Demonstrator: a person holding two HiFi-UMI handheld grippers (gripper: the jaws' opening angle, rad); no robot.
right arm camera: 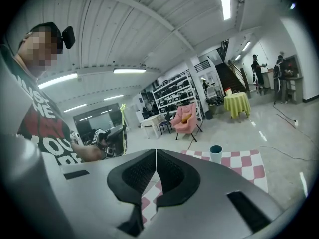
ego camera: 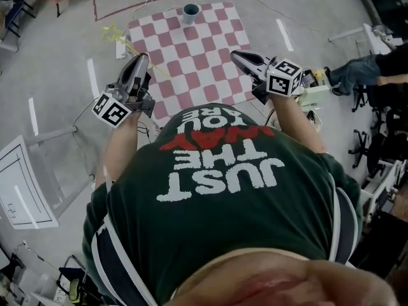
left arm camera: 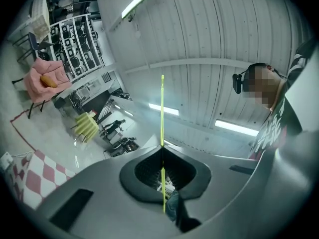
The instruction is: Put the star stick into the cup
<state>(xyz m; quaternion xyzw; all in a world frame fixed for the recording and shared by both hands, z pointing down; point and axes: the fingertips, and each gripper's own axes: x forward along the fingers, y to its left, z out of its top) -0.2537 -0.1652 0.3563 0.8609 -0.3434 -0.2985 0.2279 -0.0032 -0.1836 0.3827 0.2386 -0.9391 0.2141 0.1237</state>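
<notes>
Standing on checkered mat (ego camera: 191, 56) far edge, cup (ego camera: 190, 13); pink chair (right arm camera: 185, 118) beyond. Left gripper (left arm camera: 162, 151) clamps star stick (left arm camera: 162, 108) upright; right gripper (right arm camera: 156, 151) alongside, jaws together, both held forward.

The T-shirt (ego camera: 223, 234) at centre frame reads, upside down, "JUST THE WAY". Its foreshortened last line is probably "YOU ARE".

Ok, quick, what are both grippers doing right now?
Left gripper: jaws shut on the star stick.
Right gripper: jaws shut, holding nothing.
</notes>
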